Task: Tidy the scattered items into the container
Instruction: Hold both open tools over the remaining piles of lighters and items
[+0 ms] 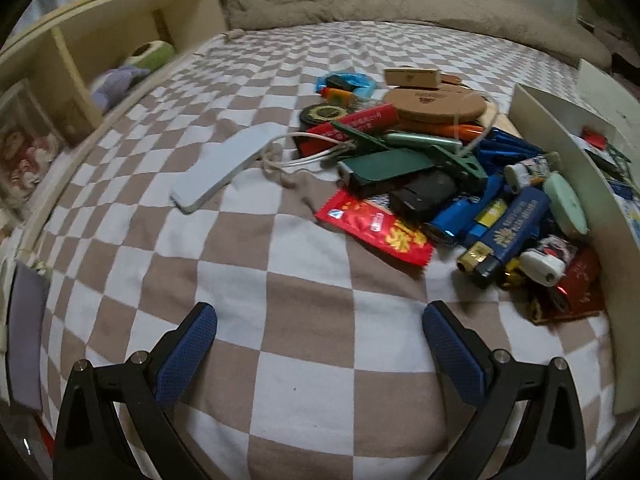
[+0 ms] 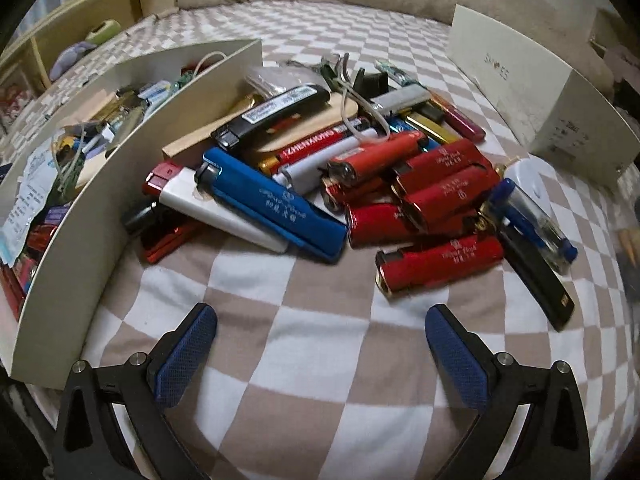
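Observation:
A cream cardboard box (image 1: 560, 184) stands on the checkered bed, with small items inside it. Left of the box lies a heap of lighters and oddments: a red sachet (image 1: 374, 227), a blue lighter (image 1: 510, 232), a green case (image 1: 388, 166) and a pale blue power bank (image 1: 222, 168). My left gripper (image 1: 320, 328) hangs open over bare sheet short of this heap. In the right wrist view the same box (image 2: 132, 160) is at left, and a second heap lies beside it: a blue lighter (image 2: 276, 208), several red lighters (image 2: 440, 264) and a pen (image 2: 536, 220). My right gripper (image 2: 320, 332) is open and holds nothing.
A wooden shelf unit (image 1: 80, 64) runs along the bed's left side with soft toys in it. A beige blanket (image 1: 360, 0) is bunched at the far end. The box lid (image 2: 540, 92) lies at the right. Checkered sheet (image 2: 312, 380) shows in front of both grippers.

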A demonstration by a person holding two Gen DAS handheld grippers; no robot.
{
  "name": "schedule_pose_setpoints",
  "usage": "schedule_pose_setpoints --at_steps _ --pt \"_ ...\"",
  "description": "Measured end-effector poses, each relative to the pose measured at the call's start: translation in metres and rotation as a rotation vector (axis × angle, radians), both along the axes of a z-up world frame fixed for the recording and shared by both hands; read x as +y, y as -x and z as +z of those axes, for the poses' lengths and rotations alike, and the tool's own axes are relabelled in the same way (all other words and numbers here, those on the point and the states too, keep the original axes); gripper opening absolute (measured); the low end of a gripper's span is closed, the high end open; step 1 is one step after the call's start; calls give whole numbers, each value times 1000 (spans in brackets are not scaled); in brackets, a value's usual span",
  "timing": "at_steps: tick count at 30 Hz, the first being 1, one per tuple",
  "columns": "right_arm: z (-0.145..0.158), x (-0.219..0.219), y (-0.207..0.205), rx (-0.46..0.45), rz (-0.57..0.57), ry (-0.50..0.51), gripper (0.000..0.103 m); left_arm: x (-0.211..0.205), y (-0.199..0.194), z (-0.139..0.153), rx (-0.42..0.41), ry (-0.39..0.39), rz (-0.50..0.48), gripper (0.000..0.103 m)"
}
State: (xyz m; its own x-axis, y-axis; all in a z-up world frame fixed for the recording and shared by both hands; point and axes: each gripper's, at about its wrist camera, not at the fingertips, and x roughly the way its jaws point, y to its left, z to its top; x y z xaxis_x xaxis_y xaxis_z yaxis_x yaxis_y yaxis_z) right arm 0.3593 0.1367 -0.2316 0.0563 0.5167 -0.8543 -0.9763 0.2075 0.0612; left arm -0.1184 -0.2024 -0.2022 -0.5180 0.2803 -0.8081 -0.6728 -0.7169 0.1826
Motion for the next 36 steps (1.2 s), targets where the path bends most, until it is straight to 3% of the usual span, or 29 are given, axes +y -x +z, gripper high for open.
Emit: schedule_pose_setpoints --at_steps 5,11,13,15,17,19,22,26,29,32,36 --pt "-3 -3 0 15 -4 -35 103 14 -24 2 -83 -52 -229 103" --pt "-3 3 -4 14 -5 -45 103 46 -53 -2 -126 -62 -377 103" --pt "-2 6 -3 12 -5 -44 103 60 -64 -4 -111 -37 -434 103" --pt "-3 5 -3 12 -5 -43 103 73 -75 -9 -27 30 -455 103" --pt "-3 7 -2 10 -4 -43 103 81 -73 -9 12 43 -442 103" --pt "-4 8 -1 10 -4 -43 103 86 -65 -8 -1 31 -410 103" --pt "-4 8 -1 10 -4 -43 103 87 -52 -3 5 -28 -324 103" --pt "-4 8 -2 9 -4 -43 103 73 -10 12 -12 -114 -85 103" --pt "-4 6 -3 11 -3 -44 103 48 27 11 21 -88 110 103" --pt "-4 7 -3 11 -3 -44 103 11 56 4 -86 -145 213 103" --pt "-3 7 -4 12 -3 -46 103 -4 51 12 -70 -131 153 103"
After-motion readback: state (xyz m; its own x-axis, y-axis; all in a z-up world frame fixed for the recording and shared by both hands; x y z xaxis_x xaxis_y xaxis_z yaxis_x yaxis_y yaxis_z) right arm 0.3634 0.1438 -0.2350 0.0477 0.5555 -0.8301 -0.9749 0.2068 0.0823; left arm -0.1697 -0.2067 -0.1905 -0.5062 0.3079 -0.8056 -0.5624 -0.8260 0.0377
